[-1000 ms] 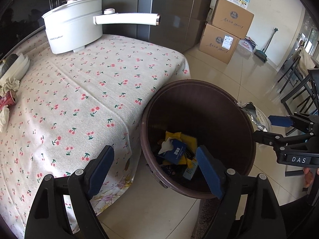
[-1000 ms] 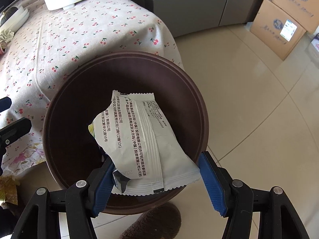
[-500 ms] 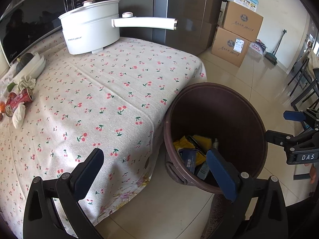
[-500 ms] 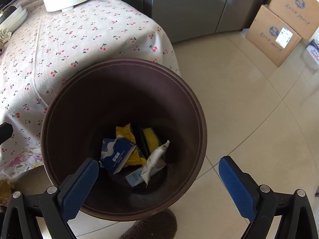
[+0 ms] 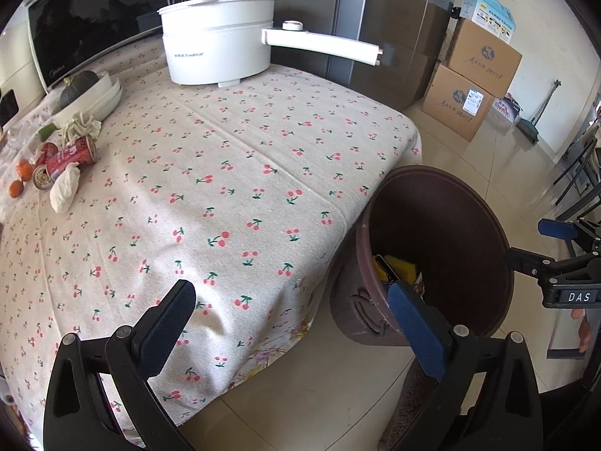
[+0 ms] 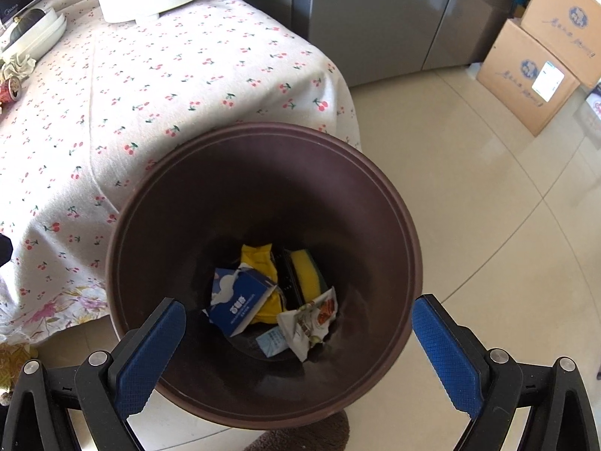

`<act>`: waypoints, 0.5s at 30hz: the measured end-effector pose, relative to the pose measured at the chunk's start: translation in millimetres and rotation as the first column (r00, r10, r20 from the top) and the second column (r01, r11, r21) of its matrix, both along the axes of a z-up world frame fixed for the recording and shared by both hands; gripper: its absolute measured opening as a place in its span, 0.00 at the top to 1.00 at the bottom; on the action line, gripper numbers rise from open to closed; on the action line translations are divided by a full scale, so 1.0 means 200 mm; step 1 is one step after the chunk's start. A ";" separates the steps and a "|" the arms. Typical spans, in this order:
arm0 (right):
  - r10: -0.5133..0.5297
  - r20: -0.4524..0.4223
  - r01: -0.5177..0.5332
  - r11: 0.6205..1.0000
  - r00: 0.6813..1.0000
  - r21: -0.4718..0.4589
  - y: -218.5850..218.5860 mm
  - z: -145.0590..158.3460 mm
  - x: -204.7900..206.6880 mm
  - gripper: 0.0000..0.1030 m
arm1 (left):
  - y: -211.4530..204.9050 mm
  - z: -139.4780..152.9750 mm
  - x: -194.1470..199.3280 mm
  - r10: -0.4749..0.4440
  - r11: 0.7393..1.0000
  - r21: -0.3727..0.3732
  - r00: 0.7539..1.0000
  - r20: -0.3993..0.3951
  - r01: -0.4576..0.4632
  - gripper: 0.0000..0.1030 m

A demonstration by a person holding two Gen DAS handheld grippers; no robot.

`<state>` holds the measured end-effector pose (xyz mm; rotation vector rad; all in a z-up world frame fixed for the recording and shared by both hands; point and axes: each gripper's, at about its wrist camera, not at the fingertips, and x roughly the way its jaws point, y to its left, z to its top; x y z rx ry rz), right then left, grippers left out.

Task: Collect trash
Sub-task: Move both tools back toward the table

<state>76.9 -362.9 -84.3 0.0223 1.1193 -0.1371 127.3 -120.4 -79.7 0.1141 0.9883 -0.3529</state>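
Right gripper (image 6: pixel 298 323) empty, jaws spread wide over brown trash bin (image 6: pixel 394 203). Bin contents: blue carton (image 6: pixel 240 302), yellow sponge (image 6: pixel 305 272), white snack wrapper (image 6: pixel 310 321), yellow bag (image 6: pixel 257 259). Bin stands just beside table with cherry-print tablecloth (image 6: pixel 169 75). Cardboard boxes (image 6: pixel 533 71) on tiled floor (image 6: pixel 488 206).

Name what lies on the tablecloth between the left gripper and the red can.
Nothing: in the left wrist view only bare cherry-print tablecloth stretches from the open left gripper to the red can, with a white crumpled wad beside it.
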 end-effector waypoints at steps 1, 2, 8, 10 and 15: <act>0.004 0.003 -0.004 1.000 1.000 0.001 0.02 0.01 0.01 0.03 | 0.03 0.01 0.01 0.012 1.000 -0.001 1.000 0.000 -0.012 0.00; 0.009 0.005 -0.009 1.000 1.000 0.003 0.03 0.01 0.02 0.03 | 0.06 0.01 0.01 0.024 1.000 -0.002 1.000 -0.001 -0.024 0.00; 0.048 0.018 -0.048 0.999 0.999 0.013 0.17 0.06 0.10 0.03 | 0.28 0.05 0.09 0.109 0.993 -0.049 0.994 -0.025 -0.110 0.00; 0.069 0.023 -0.069 0.997 0.997 0.016 0.23 0.07 0.15 0.03 | 0.37 0.06 0.14 0.142 0.988 -0.054 0.990 -0.025 -0.143 0.00; 0.127 0.035 -0.128 0.991 0.991 0.029 0.40 0.11 0.27 0.03 | 0.58 0.09 0.27 0.232 0.972 -0.032 0.973 -0.017 -0.233 0.00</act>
